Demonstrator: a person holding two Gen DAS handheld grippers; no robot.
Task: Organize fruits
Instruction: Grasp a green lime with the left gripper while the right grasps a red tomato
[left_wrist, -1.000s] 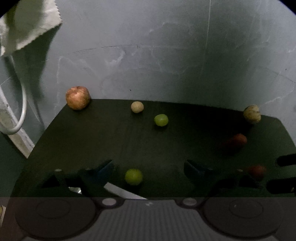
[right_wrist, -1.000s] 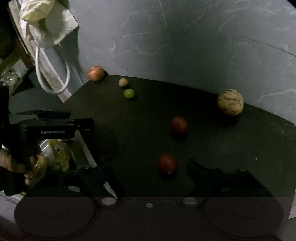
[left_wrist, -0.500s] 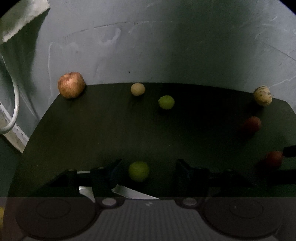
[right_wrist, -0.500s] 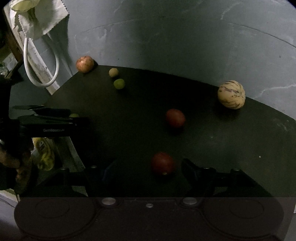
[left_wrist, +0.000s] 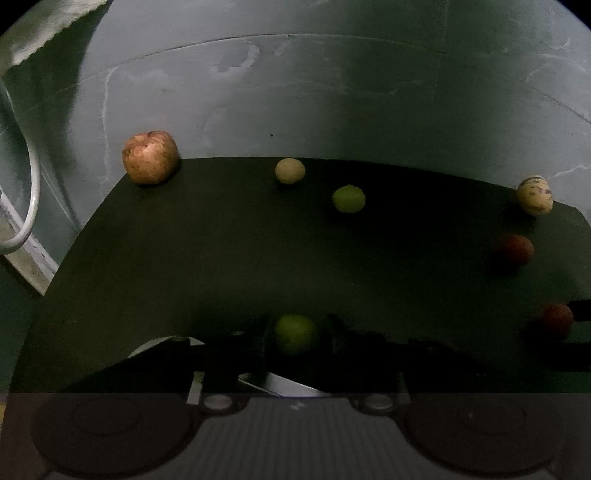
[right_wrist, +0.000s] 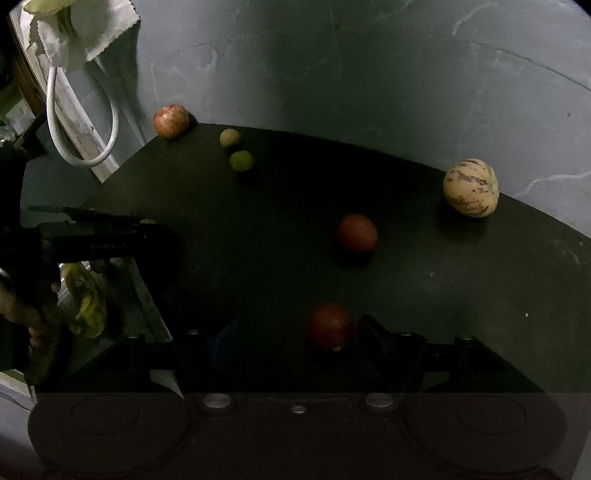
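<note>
Seven fruits on the surface (left_wrist: 221, 258): two green, two red (dim), one apple (left_wrist: 150, 156), one tan ball (left_wrist: 290, 170), one striped melon (right_wrist: 471, 187); left tool (left_wrist: 296, 334) clamps a green fruit (left_wrist: 295, 333), right tool (right_wrist: 295, 334), closing, straddles a red fruit (right_wrist: 331, 326)

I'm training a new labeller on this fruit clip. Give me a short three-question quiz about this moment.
1. True or false: the left gripper is clamped on a green fruit.
2. Which fruit lies between the right gripper's fingers? A) striped melon B) red fruit C) apple
3. Fill in: all the fruits rest on a dark ____.

Key: 1 true; 2 B; 3 table.
</note>
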